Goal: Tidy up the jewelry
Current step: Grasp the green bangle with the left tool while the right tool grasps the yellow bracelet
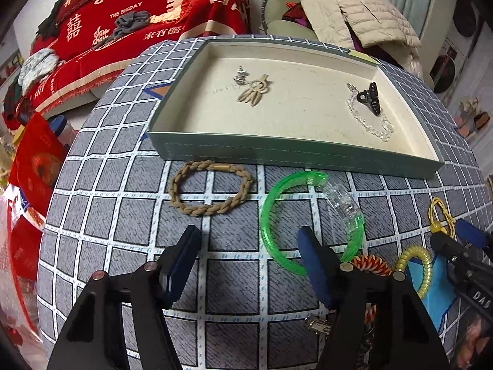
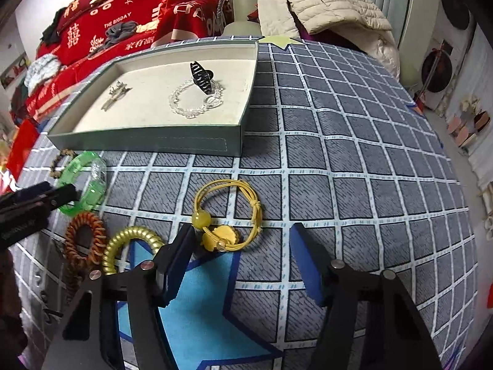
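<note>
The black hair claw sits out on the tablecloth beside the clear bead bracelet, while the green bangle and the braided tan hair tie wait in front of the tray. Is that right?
Not quite. The black hair claw lies inside the tray, not on the tablecloth, next to the clear bead bracelet; the left wrist view shows it. The green bangle and braided tan hair tie do lie on the cloth in front of the tray.

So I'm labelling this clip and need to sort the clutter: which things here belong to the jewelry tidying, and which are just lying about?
Part of the job:
tray
black claw clip
clear bead bracelet
tan braided band
green bangle
yellow hair tie
gold coil tie
orange coil tie

Just lying about:
red blanket
beige padded jacket
</note>
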A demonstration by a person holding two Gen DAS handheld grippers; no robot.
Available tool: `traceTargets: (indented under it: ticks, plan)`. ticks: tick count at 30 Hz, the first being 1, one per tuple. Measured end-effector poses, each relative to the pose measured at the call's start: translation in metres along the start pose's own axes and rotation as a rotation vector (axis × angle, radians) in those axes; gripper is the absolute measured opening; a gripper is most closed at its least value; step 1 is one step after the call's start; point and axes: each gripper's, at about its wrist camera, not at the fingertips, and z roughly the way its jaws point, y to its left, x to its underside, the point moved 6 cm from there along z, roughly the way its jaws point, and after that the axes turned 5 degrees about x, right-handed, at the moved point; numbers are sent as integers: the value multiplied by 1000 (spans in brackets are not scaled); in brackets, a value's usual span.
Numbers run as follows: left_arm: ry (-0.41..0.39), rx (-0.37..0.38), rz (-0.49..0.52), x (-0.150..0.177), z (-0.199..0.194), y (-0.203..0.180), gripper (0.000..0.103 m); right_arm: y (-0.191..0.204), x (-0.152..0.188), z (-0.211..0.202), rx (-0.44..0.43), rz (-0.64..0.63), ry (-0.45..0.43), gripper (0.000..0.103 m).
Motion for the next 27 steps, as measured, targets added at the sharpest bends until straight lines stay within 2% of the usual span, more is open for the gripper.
traceTargets:
  ticks: [2, 4, 5, 6, 7, 8, 10, 12, 17, 27]
  plan:
    - [-1, -3, 9, 0, 0, -2, 85, 1, -2, 1, 4, 1, 4, 67]
    - [-3, 3, 18, -1, 0, -5, 77, 5, -2, 2, 32, -31, -1, 65]
    - [-4, 8, 27, -1, -1, -7, 74, 9, -2, 2, 49, -62, -14, 55]
    - [-4, 11, 36, -2, -2, -9, 66, 12, -2, 0, 38, -68, -19, 39]
    - [-4, 17, 46, -2, -2, -11, 56, 14, -2, 0, 34, -70, -19, 32]
    - [-6, 22, 53, -2, -3, -13, 52, 15, -3, 0, 35, -73, -17, 29]
    - [-12, 30, 62, -2, -3, -14, 35, 16, -2, -1, 32, -73, -21, 28]
    - [-16, 51, 60, -2, -4, -13, 30, 14, 0, -3, 13, -55, -25, 28]
    - [-24, 112, 17, 0, -8, -6, 29, 3, 0, -14, -35, 2, -36, 28]
    - [-56, 155, 16, -2, -22, -2, 29, -2, -5, -33, -81, 47, -54, 28]
